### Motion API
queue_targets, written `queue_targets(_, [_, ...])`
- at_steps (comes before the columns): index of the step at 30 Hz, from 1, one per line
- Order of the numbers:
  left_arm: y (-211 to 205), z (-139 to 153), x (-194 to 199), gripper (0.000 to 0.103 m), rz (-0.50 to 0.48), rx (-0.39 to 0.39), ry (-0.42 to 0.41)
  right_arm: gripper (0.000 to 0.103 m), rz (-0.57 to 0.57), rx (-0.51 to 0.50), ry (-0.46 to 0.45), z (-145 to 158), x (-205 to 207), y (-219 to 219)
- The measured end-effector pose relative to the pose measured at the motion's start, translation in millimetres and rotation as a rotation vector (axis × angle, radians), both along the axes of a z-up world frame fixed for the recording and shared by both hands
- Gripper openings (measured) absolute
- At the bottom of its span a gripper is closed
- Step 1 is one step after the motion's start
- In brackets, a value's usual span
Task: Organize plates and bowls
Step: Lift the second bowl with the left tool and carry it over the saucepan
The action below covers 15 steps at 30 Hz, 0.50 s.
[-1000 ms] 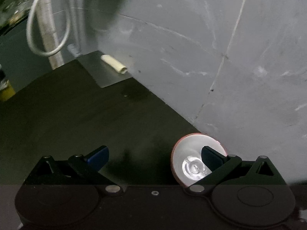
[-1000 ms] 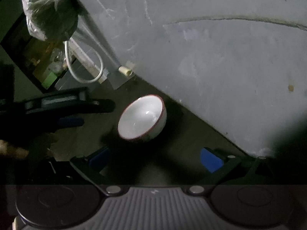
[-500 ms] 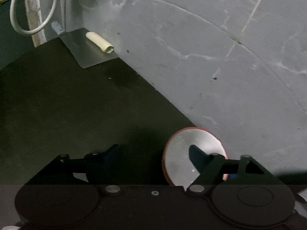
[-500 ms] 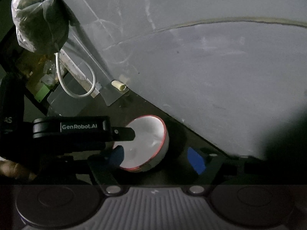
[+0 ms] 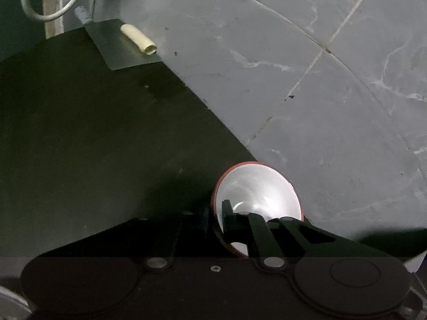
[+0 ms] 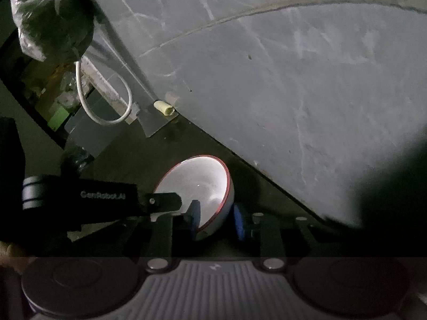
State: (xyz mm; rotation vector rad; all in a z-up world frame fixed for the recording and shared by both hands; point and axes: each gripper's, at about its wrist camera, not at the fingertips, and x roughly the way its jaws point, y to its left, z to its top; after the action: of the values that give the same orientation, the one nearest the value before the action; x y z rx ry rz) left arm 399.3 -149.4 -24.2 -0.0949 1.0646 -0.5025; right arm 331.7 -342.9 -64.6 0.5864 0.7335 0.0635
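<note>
A: Bowl [image 6: 197,184] status?

B: White inside, thin red rim, tipped so the opening faces far-left. It sits on the dark counter [image 5: 80,138], close to the grey tiled wall [image 5: 307,80]. Bright glare on the inner wall; I can see nothing in it.

A: Tongs?

B: Right gripper [image 6: 216,220] is pinched on the bowl's near rim: one blue pad [image 6: 194,214] inside, the other on the outer wall. Left gripper [image 5: 216,220] is also closed on the bowl, at the left rim. One finger [image 5: 232,221] lies inside the bowl; the other is outside, lost in shadow.

A: Any text readable?

B: Only "GenRobot.AI", white on the black body of the left gripper, seen from the right wrist view at left. Nothing printed on the bowl that I can make out.

A: Other containers?

B: A clear plastic bag [image 6: 50,18] hangs at far left with dark contents; can't tell what. Below it is a dark recess with greenish and yellow clutter, too dim to name.

A: Rest of scene?

B: A small cream paper roll [image 5: 138,38] lies on a flat grey sheet [image 5: 117,50] at the far end of the counter, against the wall. A white cable loop [image 5: 50,5] hangs just left of it.
</note>
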Motion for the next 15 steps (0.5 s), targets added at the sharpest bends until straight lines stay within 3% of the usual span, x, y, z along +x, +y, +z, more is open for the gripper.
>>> queue_targets(8, [14,13,-21,0.009,0.024,-0.031,-0.027,0.022,0.074,-0.002,0.001,10,-9,-2])
queue_targets(15, [32,40,-52,0.009,0.072,-0.097,-0.087,0.022,0.145,-0.026,-0.073,40,-29,1])
